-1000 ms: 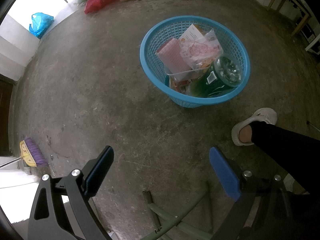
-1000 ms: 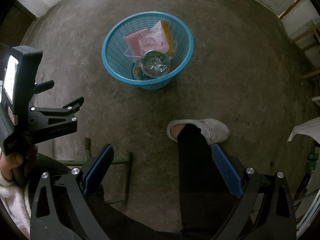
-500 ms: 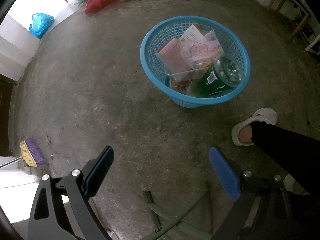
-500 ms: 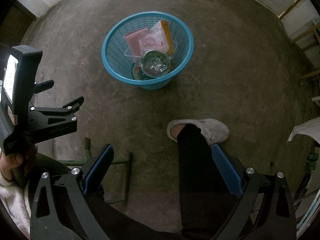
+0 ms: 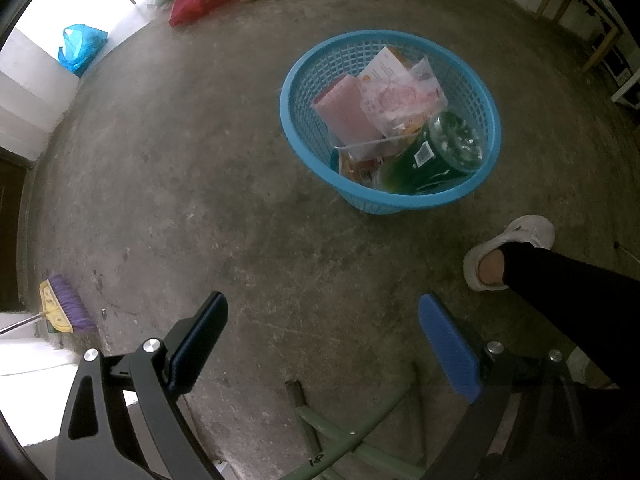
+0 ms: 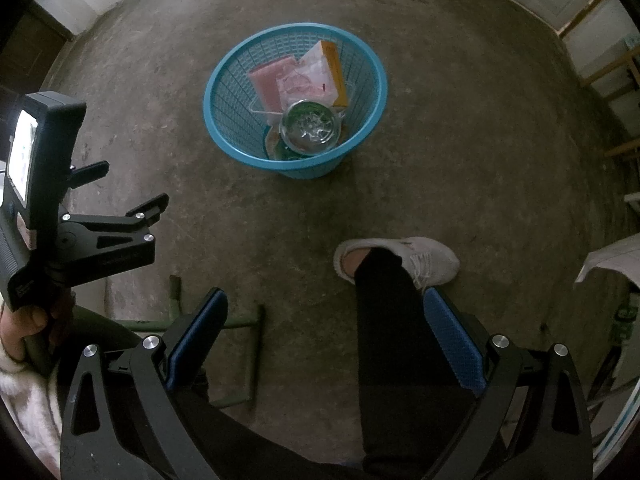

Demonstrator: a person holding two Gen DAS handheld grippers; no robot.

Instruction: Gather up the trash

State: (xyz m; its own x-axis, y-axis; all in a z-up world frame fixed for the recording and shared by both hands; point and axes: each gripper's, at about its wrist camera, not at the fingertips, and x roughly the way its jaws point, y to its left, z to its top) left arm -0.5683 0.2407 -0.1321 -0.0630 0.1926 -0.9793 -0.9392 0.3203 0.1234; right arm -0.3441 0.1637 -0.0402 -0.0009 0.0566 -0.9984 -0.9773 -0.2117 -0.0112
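Both claws are spread wide with nothing in them: left gripper and right gripper hang over the concrete floor, well short of the blue laundry-style basket. The trash sits inside that basket: green plastic bottle, pink packet, clear wrappers. A white sneaker stands near the basket.
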